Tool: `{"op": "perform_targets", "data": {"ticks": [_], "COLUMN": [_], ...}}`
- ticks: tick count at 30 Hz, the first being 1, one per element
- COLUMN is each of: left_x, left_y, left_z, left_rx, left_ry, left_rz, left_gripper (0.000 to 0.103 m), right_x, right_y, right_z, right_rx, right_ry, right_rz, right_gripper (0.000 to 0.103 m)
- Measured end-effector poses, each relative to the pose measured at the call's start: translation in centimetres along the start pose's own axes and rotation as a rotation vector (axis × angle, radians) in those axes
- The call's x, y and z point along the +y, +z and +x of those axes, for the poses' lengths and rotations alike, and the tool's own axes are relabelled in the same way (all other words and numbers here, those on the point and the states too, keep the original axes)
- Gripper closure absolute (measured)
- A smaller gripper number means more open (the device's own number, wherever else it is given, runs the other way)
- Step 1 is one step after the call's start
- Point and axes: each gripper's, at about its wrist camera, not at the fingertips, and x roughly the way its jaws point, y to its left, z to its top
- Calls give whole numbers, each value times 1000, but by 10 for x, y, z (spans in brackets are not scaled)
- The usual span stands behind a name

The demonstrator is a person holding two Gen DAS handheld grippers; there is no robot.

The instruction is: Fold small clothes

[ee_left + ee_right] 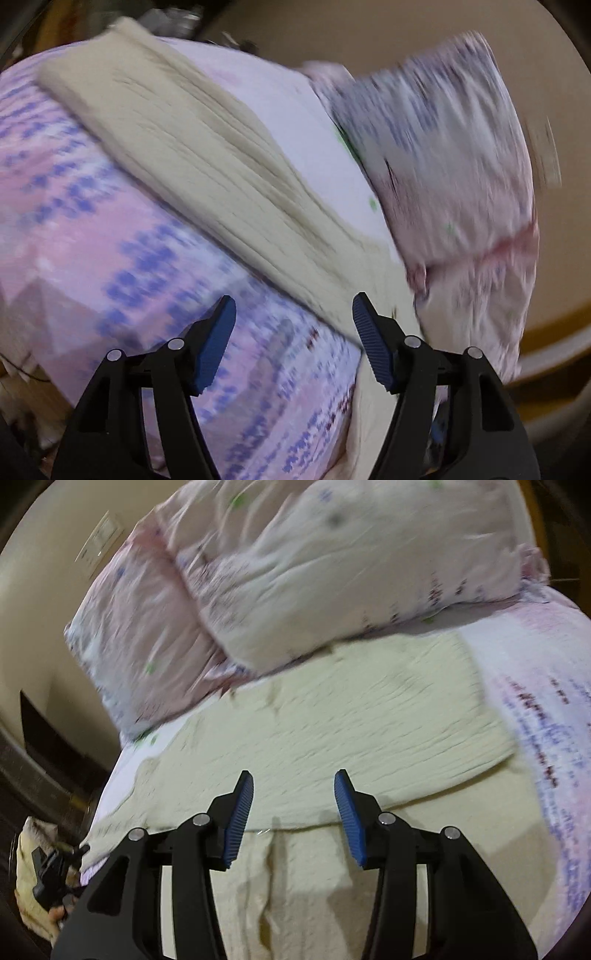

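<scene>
A cream ribbed garment (332,731) lies on the bed, folded over itself, with a lower layer (306,886) reaching toward me. In the left wrist view it (192,162) runs as a long strip from upper left to lower right. My right gripper (293,805) is open and empty, just above the garment's fold edge. My left gripper (293,332) is open and empty, over the bedsheet beside the garment's near end. Both views are motion-blurred.
A pink and purple patterned bedsheet (92,240) covers the bed. Two floral pillows (314,572) lie at the head, touching the garment's far edge. A beige wall with a switch plate (99,542) stands behind. The bed edge drops off at the left (92,830).
</scene>
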Motion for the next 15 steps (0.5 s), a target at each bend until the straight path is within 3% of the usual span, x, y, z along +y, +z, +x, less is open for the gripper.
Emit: {"op": "perform_targets", "data": {"ticks": [3,8,10,14,15], "left_x": [13,35,47,61,62], "left_y": [18,42,49,56,58], "left_z": [-5,-11,-15,-20,-22], "left_rx": [-62,-122,-137,-152,-159], "left_ry": [-10,-39,-61,-102,-110], "left_rz": [-79,-214,-274,-353,-359], "left_gripper": [36,48,60,74,87], "right_x": [7,6,4,2,2], "right_y": [-6,-6,-4,-1,-2], "right_z": [0,-4,-6,-5,-5], "right_rx": [9,0,-4,-4,-5], "right_ry": [11,6,2,5,4], "right_rz": [-24,-38,-33,-32,-31], "right_gripper": [53,51,51,51,51]}}
